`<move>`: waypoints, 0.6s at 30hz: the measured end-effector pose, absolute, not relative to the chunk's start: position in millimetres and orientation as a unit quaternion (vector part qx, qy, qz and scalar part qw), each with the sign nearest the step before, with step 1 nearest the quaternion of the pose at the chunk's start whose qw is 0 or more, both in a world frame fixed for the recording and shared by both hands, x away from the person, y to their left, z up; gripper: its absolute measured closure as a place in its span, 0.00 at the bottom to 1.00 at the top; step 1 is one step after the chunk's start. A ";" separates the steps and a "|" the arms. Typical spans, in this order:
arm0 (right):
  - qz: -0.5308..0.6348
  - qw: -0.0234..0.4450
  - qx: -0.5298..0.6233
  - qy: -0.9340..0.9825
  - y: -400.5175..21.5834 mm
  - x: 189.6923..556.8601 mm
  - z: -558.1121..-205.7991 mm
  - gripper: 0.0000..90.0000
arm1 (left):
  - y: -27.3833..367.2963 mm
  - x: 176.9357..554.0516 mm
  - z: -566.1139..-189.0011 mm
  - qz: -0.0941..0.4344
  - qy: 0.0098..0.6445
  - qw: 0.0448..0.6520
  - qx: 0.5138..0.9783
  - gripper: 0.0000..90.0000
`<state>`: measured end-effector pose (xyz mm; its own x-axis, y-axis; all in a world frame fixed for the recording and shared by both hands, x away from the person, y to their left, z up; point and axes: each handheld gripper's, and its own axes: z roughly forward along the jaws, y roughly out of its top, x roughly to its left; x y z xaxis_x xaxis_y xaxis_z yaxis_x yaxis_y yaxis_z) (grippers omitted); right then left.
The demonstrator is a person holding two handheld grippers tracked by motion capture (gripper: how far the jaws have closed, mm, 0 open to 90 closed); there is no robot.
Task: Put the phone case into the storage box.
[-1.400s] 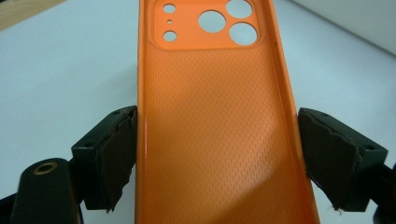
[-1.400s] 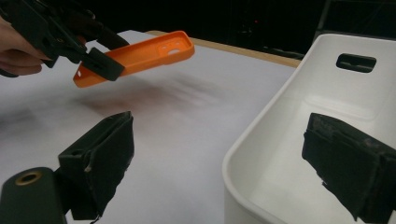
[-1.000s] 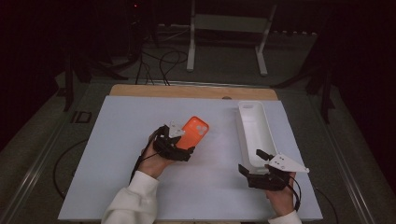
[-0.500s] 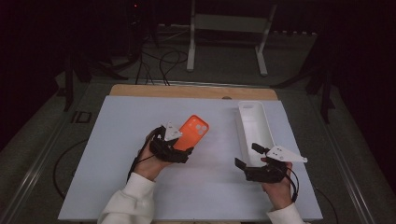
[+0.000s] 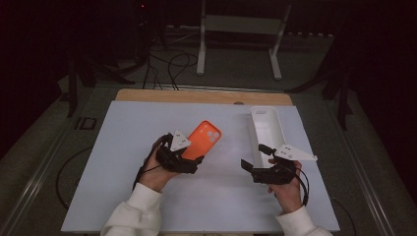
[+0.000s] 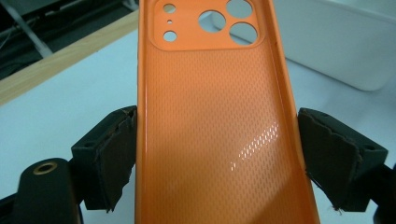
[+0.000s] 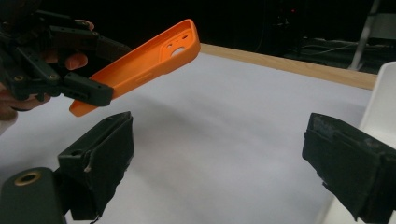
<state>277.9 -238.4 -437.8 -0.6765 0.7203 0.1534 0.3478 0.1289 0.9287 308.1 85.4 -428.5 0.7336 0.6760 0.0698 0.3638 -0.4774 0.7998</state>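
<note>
- On the counter lies a pale, bare sheet, with a strip of wood showing along its far edge; beyond that the room is dark, with cables on the floor and a white metal stand farther back.
- Near the middle of the counter, the left gripper holds an orange phone case by its two long sides, the pads pressing on the rims close to the case's plain end.
- In the left gripper view the case runs lengthwise away from the gripper, its hollow inside facing the camera and the camera cut-outs at the far end.
- In the high view its long axis slants from the hand toward the far right of the counter; in the right gripper view the case is tilted, cut-out end higher, clear of the sheet.
- At the right side of the counter, the right gripper stands with its jaws wide apart and nothing between them, pointing leftward toward the case and well apart from it.
- Just beside that gripper, a long white tray lies lengthwise along the right edge.
- Between the two grippers and toward the near and left edges, the sheet offers open room.
</note>
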 end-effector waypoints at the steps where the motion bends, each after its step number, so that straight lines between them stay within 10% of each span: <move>1: 0.550 0.168 0.366 0.732 -237.1 278.9 -437.1 0.10 | 85.1 307.3 -428.1 0.193 0.309 0.409 0.836 0.18; 18: 0.564 0.133 0.364 0.729 -217.3 293.0 -428.5 0.10 | 83.0 298.2 -421.3 0.198 0.284 0.418 0.840 0.18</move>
